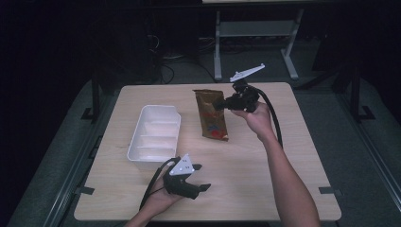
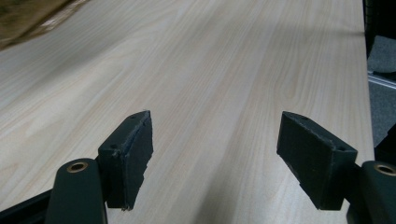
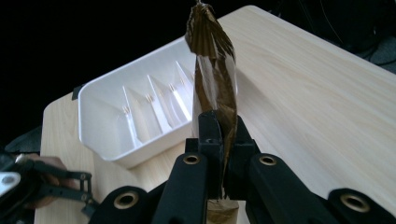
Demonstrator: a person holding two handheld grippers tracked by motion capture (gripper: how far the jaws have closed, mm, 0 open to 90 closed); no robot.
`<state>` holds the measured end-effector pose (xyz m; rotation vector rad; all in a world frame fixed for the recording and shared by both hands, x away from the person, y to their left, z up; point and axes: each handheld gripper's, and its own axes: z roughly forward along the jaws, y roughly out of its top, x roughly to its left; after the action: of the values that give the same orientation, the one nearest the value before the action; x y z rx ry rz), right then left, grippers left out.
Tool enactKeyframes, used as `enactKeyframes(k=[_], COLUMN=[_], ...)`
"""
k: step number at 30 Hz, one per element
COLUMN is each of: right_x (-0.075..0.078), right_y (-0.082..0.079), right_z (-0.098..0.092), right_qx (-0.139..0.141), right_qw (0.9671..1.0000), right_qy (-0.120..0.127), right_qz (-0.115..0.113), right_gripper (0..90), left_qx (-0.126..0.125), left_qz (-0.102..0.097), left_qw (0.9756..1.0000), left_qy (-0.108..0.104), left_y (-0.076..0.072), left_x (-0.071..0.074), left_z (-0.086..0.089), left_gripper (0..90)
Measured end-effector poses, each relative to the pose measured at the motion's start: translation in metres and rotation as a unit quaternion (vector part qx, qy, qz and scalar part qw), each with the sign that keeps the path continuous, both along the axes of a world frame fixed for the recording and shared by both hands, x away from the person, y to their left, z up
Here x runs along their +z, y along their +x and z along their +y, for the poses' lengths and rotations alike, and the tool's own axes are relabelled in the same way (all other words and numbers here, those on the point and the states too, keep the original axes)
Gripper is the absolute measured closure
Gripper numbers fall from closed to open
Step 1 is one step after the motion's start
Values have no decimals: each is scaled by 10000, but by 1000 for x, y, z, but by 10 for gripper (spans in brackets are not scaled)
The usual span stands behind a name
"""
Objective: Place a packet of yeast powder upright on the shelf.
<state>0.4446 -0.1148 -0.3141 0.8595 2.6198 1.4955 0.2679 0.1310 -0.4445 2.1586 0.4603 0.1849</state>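
- The left gripper [image 1: 195,177] is hovering low over the pale wooden table [image 1: 246,179] at about 7 o'clock, its black jaws spread wide and holding nothing.
- The white plastic tray with divided compartments [image 1: 156,132] is sitting just beyond it, at 10 o'clock.
- The right gripper [image 1: 221,105] at 1 o'clock is pinching the crinkled brown foil snack bag [image 1: 211,115], jaws closed on its edge; the bag's red and blue print is too small to read.
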Motion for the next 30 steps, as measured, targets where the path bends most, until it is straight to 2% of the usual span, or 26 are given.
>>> enactKeyframes(k=[12,24,30], right_x=[6,14,22], right_y=[14,22,24], right_z=[34,55,69], right_qx=[128,176,247], right_qw=[9998,9996,9995], right_qy=[178,230,156], right_qz=[-13,-45,-76], right_gripper=[878,879,878], left_qx=[-11,-1,-6], left_qz=[49,-6,-8], left_qw=[10000,10000,10000], left_qy=[-63,-45,-26], left_y=[0,-1,-1], left_x=[-2,-4,-4], left_z=[1,2,3], left_gripper=[258,254,252])
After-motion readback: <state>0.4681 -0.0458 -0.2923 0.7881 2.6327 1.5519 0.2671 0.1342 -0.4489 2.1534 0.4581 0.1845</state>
